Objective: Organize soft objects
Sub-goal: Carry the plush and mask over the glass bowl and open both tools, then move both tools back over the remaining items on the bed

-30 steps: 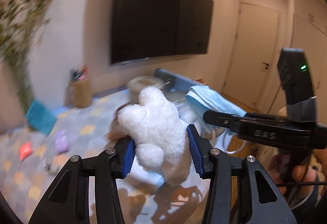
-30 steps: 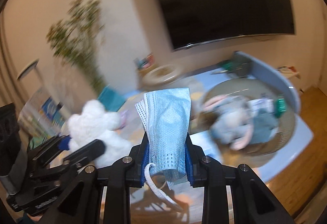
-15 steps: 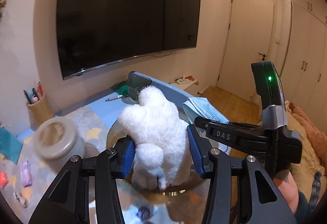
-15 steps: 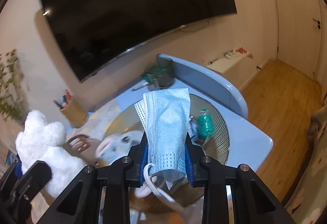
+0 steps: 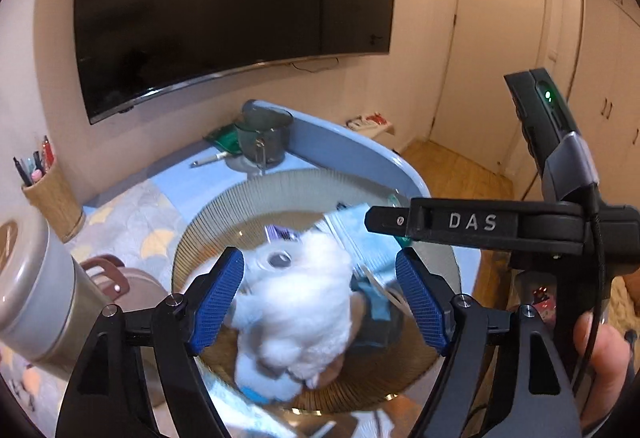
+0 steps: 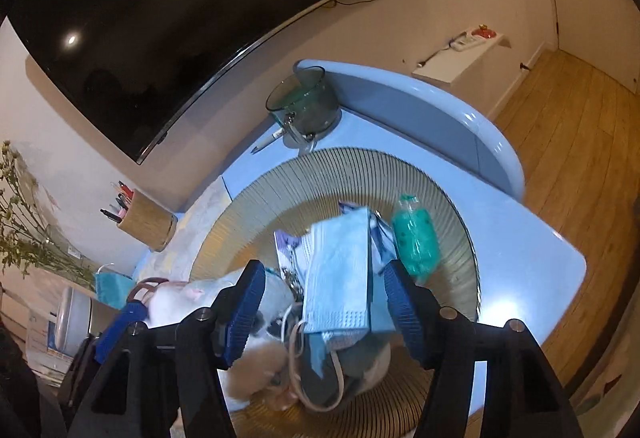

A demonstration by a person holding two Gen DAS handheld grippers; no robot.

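A white plush toy (image 5: 296,302) lies in the ribbed round bowl (image 5: 280,186), between the jaws of my left gripper (image 5: 318,266). Those jaws are opening and the blue pads stand clear of the fur. A light blue face mask (image 6: 340,278) rests in the same bowl (image 6: 360,162) on other soft items. My right gripper (image 6: 325,274) is above it with its jaws opening and its pads off the mask. In the left wrist view the right gripper's finger (image 5: 472,224) reaches in from the right, over the mask (image 5: 360,238).
A teal pouch (image 6: 416,238) lies in the bowl. A glass mug (image 6: 304,102) and a pen stand behind it on the light blue table (image 6: 532,278). A pen holder (image 5: 52,194) and a grey canister (image 5: 36,278) stand left. A hand (image 5: 600,350) holds the right gripper.
Both grippers swung over the bowl and sank toward it. Their jaws opened, letting go of the white plush toy and the face mask, which now lie in the bowl.
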